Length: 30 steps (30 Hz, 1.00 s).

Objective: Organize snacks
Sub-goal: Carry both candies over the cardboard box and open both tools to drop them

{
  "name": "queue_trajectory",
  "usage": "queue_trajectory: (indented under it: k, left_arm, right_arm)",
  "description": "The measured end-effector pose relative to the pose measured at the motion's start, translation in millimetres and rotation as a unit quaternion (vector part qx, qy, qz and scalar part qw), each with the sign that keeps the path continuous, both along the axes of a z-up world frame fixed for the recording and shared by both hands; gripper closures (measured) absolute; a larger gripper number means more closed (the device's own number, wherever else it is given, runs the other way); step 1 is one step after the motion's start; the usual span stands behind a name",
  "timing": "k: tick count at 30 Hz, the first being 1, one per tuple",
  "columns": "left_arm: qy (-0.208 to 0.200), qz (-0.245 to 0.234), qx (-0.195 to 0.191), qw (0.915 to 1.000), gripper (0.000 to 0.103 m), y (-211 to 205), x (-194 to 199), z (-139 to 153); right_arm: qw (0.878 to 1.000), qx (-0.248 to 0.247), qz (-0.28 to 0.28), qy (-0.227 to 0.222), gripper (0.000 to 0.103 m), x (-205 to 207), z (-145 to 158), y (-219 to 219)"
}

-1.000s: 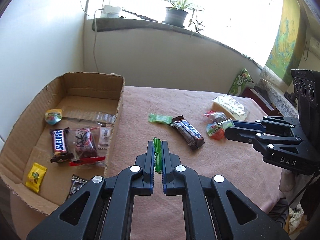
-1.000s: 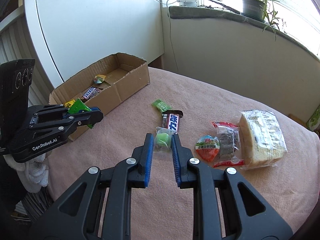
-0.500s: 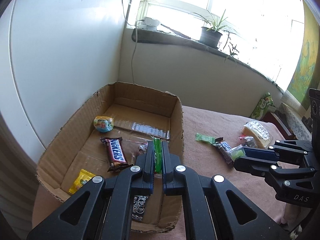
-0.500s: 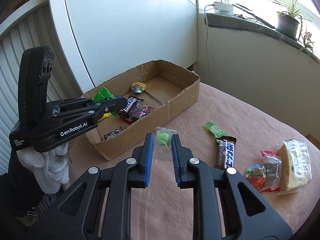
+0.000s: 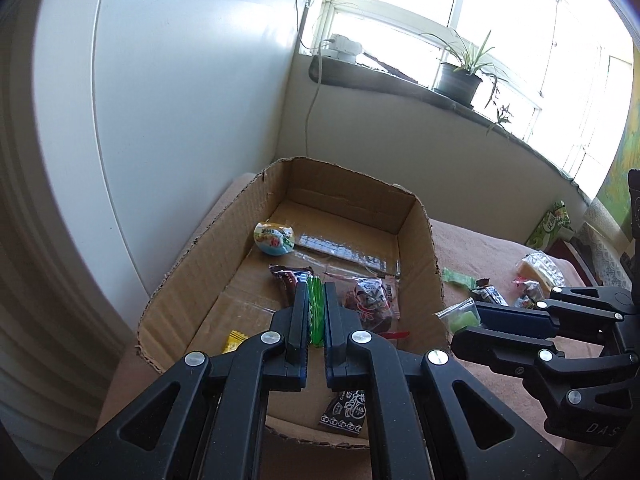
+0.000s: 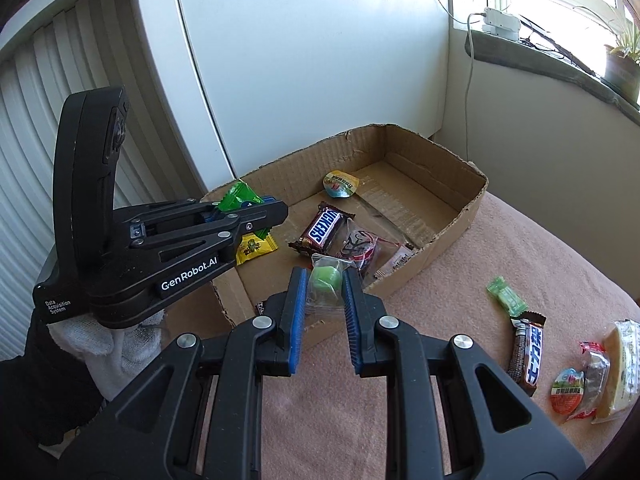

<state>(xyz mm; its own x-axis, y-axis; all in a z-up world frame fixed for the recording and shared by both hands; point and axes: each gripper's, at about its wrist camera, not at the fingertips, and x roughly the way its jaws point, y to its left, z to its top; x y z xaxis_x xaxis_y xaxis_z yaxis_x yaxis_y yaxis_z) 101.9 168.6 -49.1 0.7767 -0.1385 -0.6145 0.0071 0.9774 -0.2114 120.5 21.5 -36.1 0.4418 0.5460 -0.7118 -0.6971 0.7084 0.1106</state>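
1. The left gripper (image 5: pixel 316 320) is clenched on a flat green candy wrapper (image 5: pixel 315 316), gripped edge-on at the lower centre of the left wrist view. It hangs over the open cardboard box (image 5: pixel 420 240), presumably so the sweet falls inside when let go.
2. The right gripper (image 6: pixel 325 292) grasps a clear packet with a green sweet (image 6: pixel 326 282), low in the centre of its frame, above the box's near wall; it looks next in line for the drop.
3. Inside the box lie a Snickers bar (image 6: pixel 326 228), a yellow candy (image 6: pixel 256 245) and a round jelly cup (image 6: pixel 340 184), so sorting is partly done.
4. At the lower right of the right wrist view, a green candy (image 6: pixel 506 296), a chocolate bar (image 6: pixel 528 350) and a wrapped cake (image 6: pixel 622 368) wait on the pink cloth (image 6: pixel 440 280).
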Motion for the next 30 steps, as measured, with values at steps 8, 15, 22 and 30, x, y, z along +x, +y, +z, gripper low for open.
queue_trajectory:
  k: [8,15,22,30]
  left_arm:
    - [-0.004,-0.003,-0.003,1.0000,0.098,3,-4,1]
    - [-0.004,0.003,-0.006,1.0000,0.081,6,-4,2]
    - [-0.005,0.004,-0.004,1.0000,0.079,6,-5,3]
    - [-0.011,0.000,-0.005,0.9999,0.072,-2,-6,7]
  right_arm:
    - [1.000,-0.013,0.002,0.004,0.084,6,-7,13]
    - [1.000,-0.017,-0.001,0.007,0.084,12,-9,16]
    - [1.000,-0.013,-0.012,0.003,0.072,13,-6,11]
    - [0.999,-0.008,-0.030,-0.008,0.048,9,1,-8]
